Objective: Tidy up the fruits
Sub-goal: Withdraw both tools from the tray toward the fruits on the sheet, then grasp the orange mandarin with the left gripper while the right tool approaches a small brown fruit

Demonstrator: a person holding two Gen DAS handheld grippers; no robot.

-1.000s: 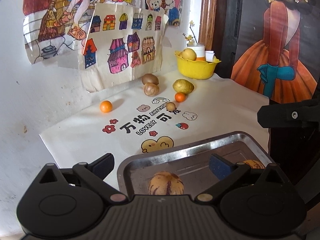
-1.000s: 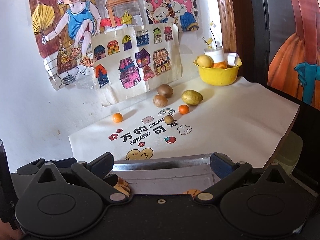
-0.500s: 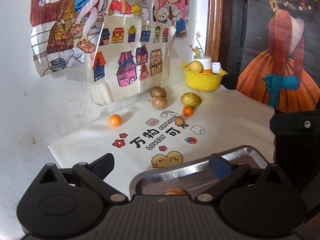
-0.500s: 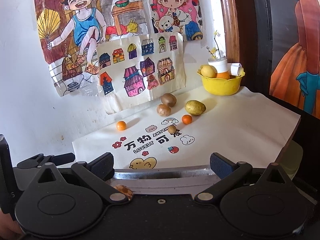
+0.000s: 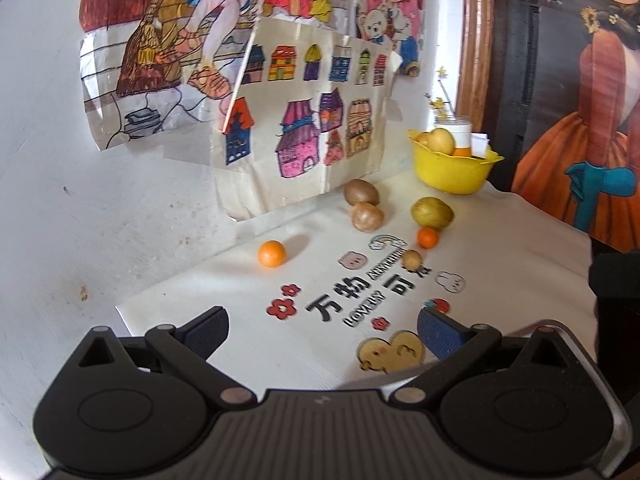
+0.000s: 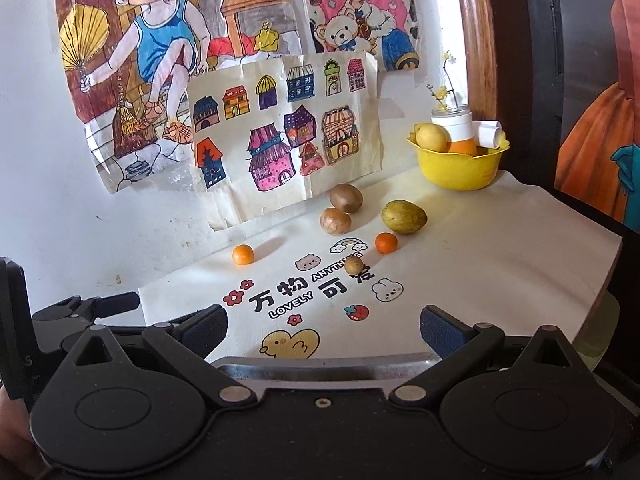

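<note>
Both empty, spread wide: left claw and right claw, poised to pick. Loose fruits mid-frame on table; metal tray at bottom edge, likely destination.

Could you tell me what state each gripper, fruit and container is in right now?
left gripper: open, empty.
right gripper: open, empty.
metal tray: only its far rim shows; contents hidden.
yellow bowl: upright, holding a yellow fruit, a bottle and a paper roll.
two brown fruits: loose on the mat, close together.
green-yellow fruit: loose on the mat.
two small oranges: loose, apart.
</note>
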